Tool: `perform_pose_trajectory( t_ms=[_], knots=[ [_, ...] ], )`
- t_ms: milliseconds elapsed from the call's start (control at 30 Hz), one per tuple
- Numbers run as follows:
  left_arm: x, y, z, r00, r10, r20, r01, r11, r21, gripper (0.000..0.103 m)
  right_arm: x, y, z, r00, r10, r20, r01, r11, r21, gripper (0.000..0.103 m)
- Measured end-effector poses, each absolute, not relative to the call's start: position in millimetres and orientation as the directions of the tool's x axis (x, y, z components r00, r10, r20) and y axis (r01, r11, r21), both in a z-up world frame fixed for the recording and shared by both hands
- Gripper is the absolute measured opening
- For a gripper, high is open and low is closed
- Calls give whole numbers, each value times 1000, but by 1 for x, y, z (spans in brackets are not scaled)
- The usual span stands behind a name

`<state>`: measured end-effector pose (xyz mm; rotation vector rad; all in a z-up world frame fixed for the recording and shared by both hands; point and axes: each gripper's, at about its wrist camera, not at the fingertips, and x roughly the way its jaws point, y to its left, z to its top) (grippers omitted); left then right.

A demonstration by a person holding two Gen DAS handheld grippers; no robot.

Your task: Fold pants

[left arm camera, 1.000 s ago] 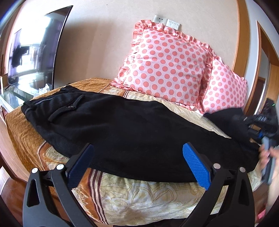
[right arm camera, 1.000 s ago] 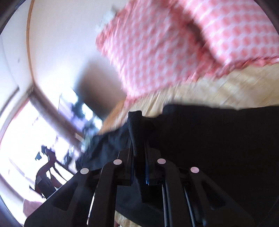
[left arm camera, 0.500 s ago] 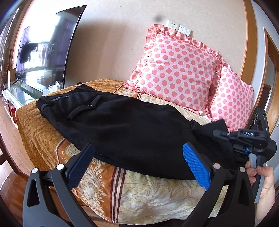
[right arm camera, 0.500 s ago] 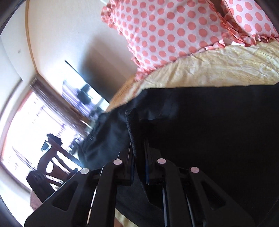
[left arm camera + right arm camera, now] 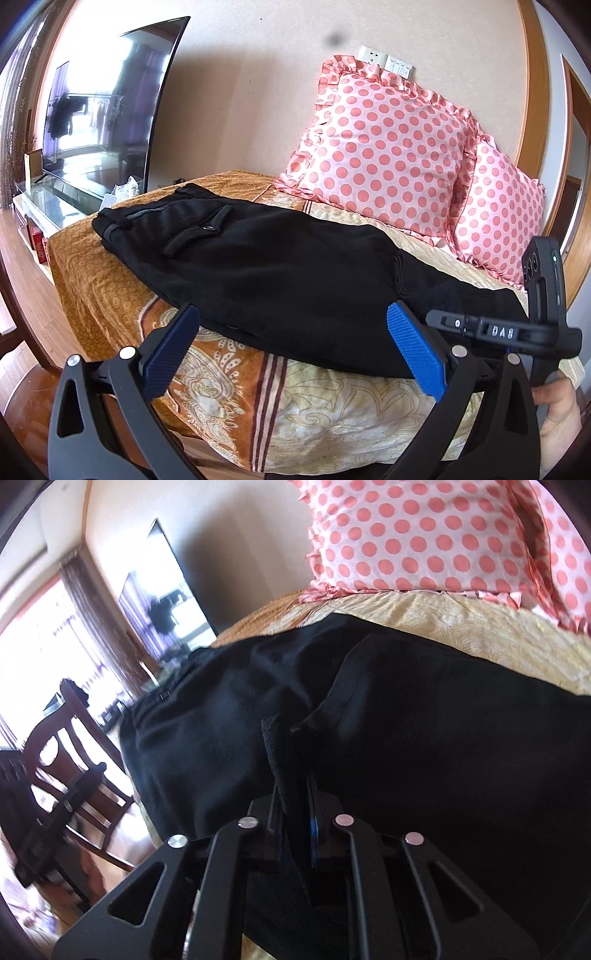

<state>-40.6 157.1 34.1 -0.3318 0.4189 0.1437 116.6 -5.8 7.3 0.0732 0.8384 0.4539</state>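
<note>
The black pants (image 5: 280, 273) are lying across the bed (image 5: 332, 413), in front of two dotted pillows (image 5: 384, 155). The left claw (image 5: 291, 350) is hovering spread wide before the bed edge, holding nothing, with the pants just beyond it. The right claw (image 5: 293, 775) is resting on the pants near the leg end; its jaws are opening, with a fold of black cloth still sitting between them.

I see, L to R: TV (image 5: 110, 107) on glass stand; bed (image 5: 325, 406) w/ patterned cover; two polka-dot pillows (image 5: 384, 155); wall sockets (image 5: 386, 62); chair (image 5: 74, 760).
</note>
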Motion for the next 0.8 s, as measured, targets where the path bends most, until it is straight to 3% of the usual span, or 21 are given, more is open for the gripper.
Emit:
perform_pose_trajectory(
  t_ms=[67,100,133,233,333,433,533,633,800],
  knots=[
    [-40,160,35,903,69,-424,-208,933,-292,101,108,0,8,574,417,-704,-402,893,201,35],
    [-41,163,35,903,72,-424,-213,931,-296,101,104,3,10,566,429,-704,-420,885,202,52],
    [-41,165,36,903,76,-424,-218,929,-298,101,100,6,14,548,459,-699,-444,868,222,63],
    [-44,174,37,901,102,-421,-245,922,-301,101,93,6,28,576,500,-647,-462,852,248,58],
    [-46,185,39,899,124,-420,-275,905,-323,101,96,8,42,678,405,-614,-408,901,143,54],
    [-48,197,40,898,138,-419,-299,888,-348,101,108,15,38,722,232,-652,-321,947,-19,54],
    [-50,212,42,889,164,-428,-331,875,-353,101,112,23,19,660,154,-735,-326,940,-96,54],
    [-49,234,43,881,153,-448,-343,859,-381,101,104,27,14,670,117,-733,-342,925,-164,54],
    [-38,290,41,884,16,-468,-317,757,-572,101,105,17,11,658,161,-736,-339,936,-98,55]
  ],
)
